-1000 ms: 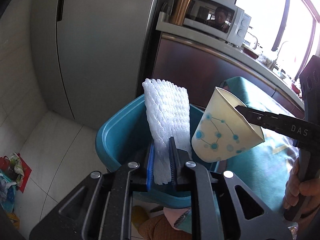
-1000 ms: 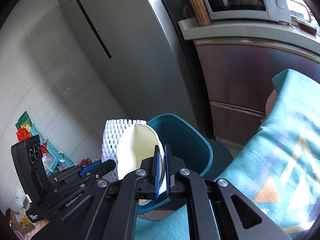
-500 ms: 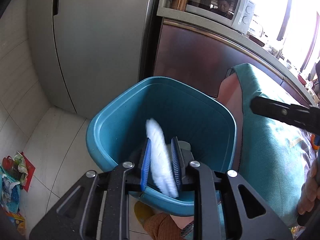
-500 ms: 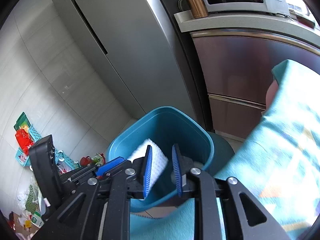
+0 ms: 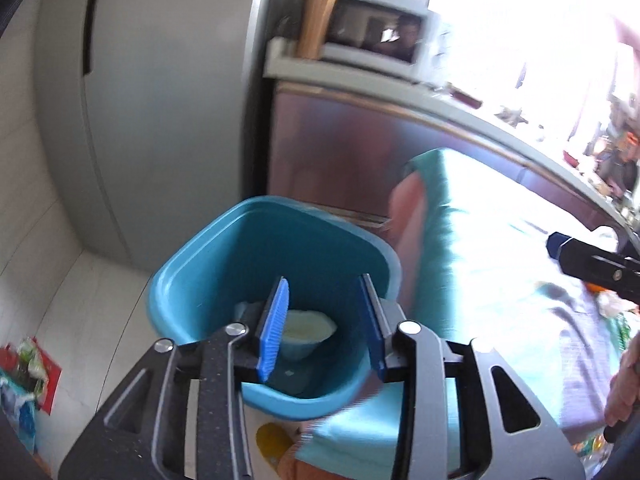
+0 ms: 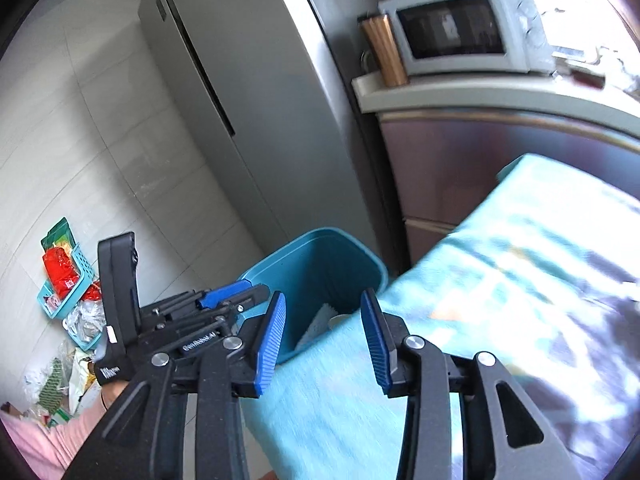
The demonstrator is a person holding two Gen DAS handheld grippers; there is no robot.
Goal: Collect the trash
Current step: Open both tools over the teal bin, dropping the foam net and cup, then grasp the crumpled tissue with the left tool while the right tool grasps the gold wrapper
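A teal trash bin [image 5: 192, 284] stands on the floor beside the table. A white paper cup [image 5: 306, 326] lies at its bottom, with a strip of white foam net [image 5: 244, 307] beside it. My left gripper [image 5: 324, 326] is open and empty just above the bin's near rim. My right gripper [image 6: 323, 338] is open and empty over the table's edge, short of the bin [image 6: 320, 252]. The foam net [image 6: 316, 322] and the cup's rim [image 6: 338, 320] show inside the bin there. The left gripper [image 6: 224, 300] is at the bin's left rim in that view.
A table with a teal cloth [image 5: 500, 248] is to the right of the bin. A grey fridge [image 5: 152, 80] and a cabinet with a microwave [image 6: 456, 36] stand behind. Baskets and bags of clutter [image 6: 68, 280] lie on the floor at left.
Both grippers opened. The foam net dropped from my left gripper and the paper cup from my right gripper into the bin. My right gripper pulled back over the table.
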